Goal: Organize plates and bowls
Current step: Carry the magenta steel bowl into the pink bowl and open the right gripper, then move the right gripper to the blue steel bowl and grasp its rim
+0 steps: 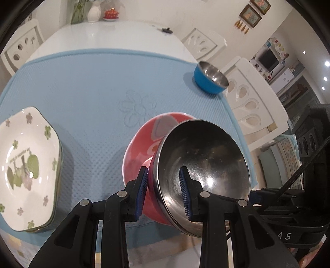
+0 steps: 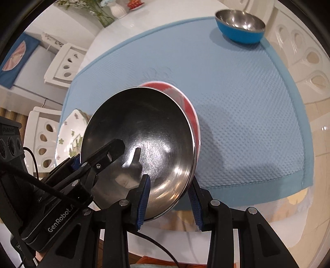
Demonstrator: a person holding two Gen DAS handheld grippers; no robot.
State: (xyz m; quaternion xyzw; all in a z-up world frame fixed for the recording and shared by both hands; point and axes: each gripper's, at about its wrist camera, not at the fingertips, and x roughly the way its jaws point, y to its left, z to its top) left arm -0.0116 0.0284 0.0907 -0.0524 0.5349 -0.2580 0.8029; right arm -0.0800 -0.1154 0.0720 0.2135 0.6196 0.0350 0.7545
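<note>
A red bowl with a steel inside [image 1: 202, 162] is held tilted above the blue mat [image 1: 92, 86]. My left gripper [image 1: 165, 191] is shut on its near rim, one finger inside and one outside. My right gripper [image 2: 170, 198] is shut on the same bowl [image 2: 142, 132] at its lower right rim. A second red bowl or plate [image 1: 140, 152] sits right behind it; whether they touch I cannot tell. A stack of white flowered plates [image 1: 24, 162] lies at the left. A blue steel-lined bowl [image 1: 210, 78] stands at the mat's far right corner, also in the right wrist view [image 2: 240, 25].
White chairs [image 1: 253, 103] stand along the right and left sides of the white table [image 1: 107, 35]. A vase [image 1: 93, 13] and a small red dish [image 1: 111, 14] stand at the table's far end. The mat's front edge [image 2: 257, 181] lies close to the table edge.
</note>
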